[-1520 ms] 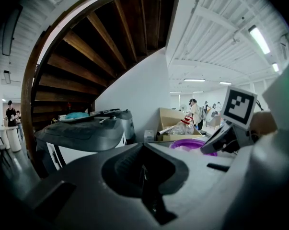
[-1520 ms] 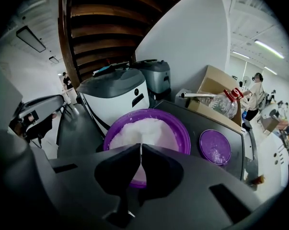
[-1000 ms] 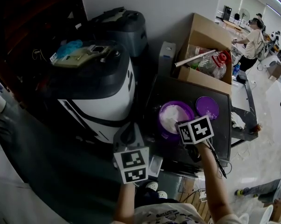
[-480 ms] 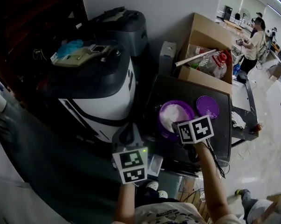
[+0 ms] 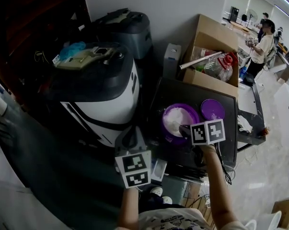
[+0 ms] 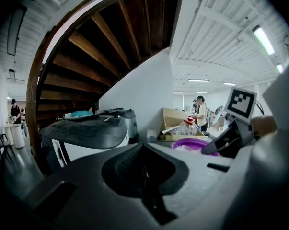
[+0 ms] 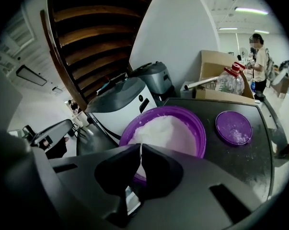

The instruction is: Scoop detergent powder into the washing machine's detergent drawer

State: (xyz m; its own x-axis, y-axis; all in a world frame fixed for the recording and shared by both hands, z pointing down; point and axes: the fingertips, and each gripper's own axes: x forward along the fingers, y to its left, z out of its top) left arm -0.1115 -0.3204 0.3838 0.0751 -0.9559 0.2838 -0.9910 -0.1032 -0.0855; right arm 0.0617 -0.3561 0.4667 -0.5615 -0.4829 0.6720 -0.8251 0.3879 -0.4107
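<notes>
The detergent powder [image 7: 166,133] lies as a white heap in a round purple bowl [image 5: 164,128], which sits upright with its mouth facing up on a dark table [image 5: 230,143], at the edge nearest the washing machine [image 5: 103,97]. Being round, the bowl has no long axis to speak of. Its flat purple lid [image 5: 213,109] lies just beside it on the right, not touching, dusted with white specks.

The right gripper [image 5: 181,127] reaches in from the person's side, its long axis running up and to the left, so its tips point over the near rim of the bowl, straight at the powder. In the right gripper view its jaws are pressed together, with only a thin pale slit between them – whether something thin is pinched there I cannot tell.

The left gripper [image 5: 130,134] is held lower, to the left of the table, pointing away from the person toward the front of the washing machine. Its jaws are closed tight on each other, with nothing seen between them.

The washing machine is white with a dark lid and stands just left of the table – its detergent drawer cannot be made out. Behind it is a dark grey appliance [image 5: 125,25]. An open cardboard box [image 5: 216,32] at the table's far edge holds a clear bottle [image 5: 221,66] with a red cap. A person [image 5: 264,42] stands well beyond it
</notes>
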